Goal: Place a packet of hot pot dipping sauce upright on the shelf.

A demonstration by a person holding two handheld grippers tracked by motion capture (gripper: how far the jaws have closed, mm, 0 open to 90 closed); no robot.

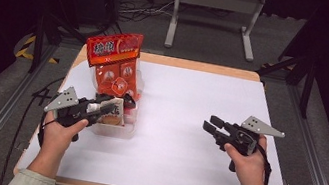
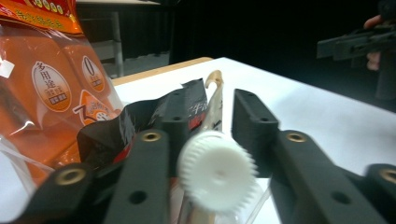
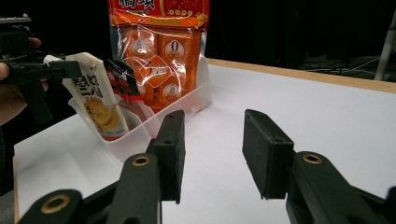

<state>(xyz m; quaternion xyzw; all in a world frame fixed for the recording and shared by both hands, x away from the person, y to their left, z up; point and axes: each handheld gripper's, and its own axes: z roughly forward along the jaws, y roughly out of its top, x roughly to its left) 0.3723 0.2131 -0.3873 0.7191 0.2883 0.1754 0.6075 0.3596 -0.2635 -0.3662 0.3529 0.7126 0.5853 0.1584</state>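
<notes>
White sheeting is covering the table (image 1: 179, 140), with a wooden edge showing along the far side and dark floor, cables and a grey metal stand (image 1: 214, 14) lying beyond it. Right of the clear plastic bin (image 1: 113, 128), the white surface is lying bare all the way to the table's right edge.

The bin is sitting near the table's left edge. Inside it, a tall orange snack bag (image 1: 116, 64) is standing upright at the bin's far end, a dark red-and-black packet (image 3: 122, 79) is leaning just in front of that bag, and a cream sachet (image 3: 95, 95) is standing at the bin's near end.

The left gripper (image 1: 119, 107) is reaching over the bin's near end; its jaws are standing apart around the top of the cream sachet and the dark packet, and whether they are touching either cannot be told. The right gripper (image 1: 214, 124) is hovering well right of the bin, its jaws standing apart on nothing.
</notes>
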